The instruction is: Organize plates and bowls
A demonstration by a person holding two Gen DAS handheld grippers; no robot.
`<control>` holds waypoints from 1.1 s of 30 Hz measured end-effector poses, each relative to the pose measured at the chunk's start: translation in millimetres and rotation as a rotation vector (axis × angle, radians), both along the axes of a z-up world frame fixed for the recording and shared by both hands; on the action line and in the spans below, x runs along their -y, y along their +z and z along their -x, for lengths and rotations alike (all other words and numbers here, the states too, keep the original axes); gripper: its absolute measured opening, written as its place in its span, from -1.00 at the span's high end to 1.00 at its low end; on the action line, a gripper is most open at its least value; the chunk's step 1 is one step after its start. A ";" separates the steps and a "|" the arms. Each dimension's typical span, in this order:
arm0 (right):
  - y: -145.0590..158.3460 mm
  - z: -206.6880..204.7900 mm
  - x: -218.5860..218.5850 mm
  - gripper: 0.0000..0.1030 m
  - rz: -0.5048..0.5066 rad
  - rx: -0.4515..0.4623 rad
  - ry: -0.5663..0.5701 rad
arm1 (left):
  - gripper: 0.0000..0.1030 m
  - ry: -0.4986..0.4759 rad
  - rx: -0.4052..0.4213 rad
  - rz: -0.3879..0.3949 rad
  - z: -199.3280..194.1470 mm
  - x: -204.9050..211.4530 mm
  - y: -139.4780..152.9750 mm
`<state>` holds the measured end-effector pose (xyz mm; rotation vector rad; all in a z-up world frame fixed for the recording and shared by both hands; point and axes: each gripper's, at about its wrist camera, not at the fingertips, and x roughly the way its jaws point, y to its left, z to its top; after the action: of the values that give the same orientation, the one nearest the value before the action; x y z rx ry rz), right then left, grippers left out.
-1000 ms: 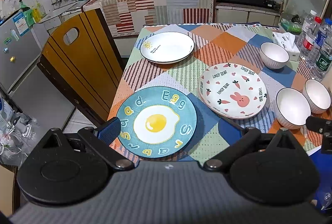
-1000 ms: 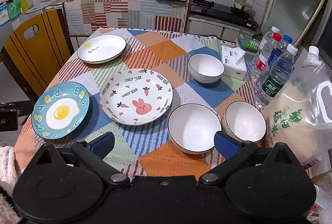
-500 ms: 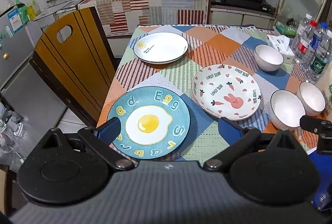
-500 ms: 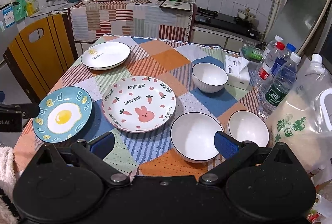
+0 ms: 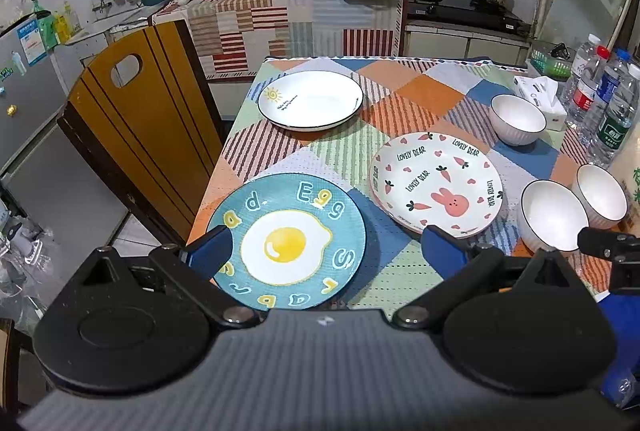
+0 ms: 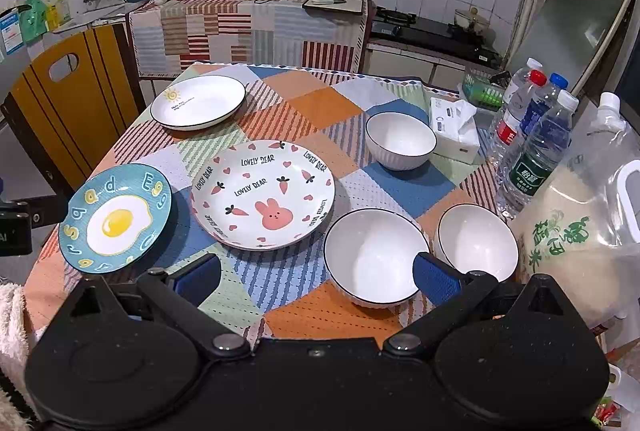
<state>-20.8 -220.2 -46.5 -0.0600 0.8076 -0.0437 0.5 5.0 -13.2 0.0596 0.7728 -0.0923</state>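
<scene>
Three plates lie on the patchwork table: a blue egg plate (image 5: 286,245) (image 6: 116,217) at the near left, a bunny plate (image 5: 436,181) (image 6: 262,193) in the middle, a white sun plate (image 5: 310,99) (image 6: 199,102) at the far left. Three white bowls stand at the right: two near ones (image 6: 374,255) (image 6: 476,241) and a far one (image 6: 400,139). My left gripper (image 5: 326,251) is open and empty above the egg plate's near edge. My right gripper (image 6: 316,277) is open and empty, its right finger over the near bowl.
A wooden chair (image 5: 140,119) stands left of the table. A tissue box (image 6: 454,129), water bottles (image 6: 538,147) and a rice bag (image 6: 580,231) crowd the right edge. A kitchen counter (image 6: 248,27) lies behind.
Both grippers have drawn back and up a little, so the table shows further off. No dish has moved and both grippers stay open.
</scene>
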 end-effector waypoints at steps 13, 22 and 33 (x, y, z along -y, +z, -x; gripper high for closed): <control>-2.4 0.3 -0.1 -1.00 0.021 -0.009 -0.016 | -0.99 -0.001 -0.006 0.002 0.3 -0.4 -1.7; -7.3 -5.1 1.6 -1.00 0.027 -0.041 -0.020 | -0.99 -0.007 -0.044 0.040 -3.2 -2.0 -4.6; 15.6 -42.4 22.9 -1.00 -0.088 0.056 0.084 | -1.00 -0.083 -0.003 0.030 -33.6 16.6 5.5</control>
<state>21.6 -243.1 -30.9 -0.0091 0.7492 0.0694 34.1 -11.6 -7.8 0.0626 0.7718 -0.1827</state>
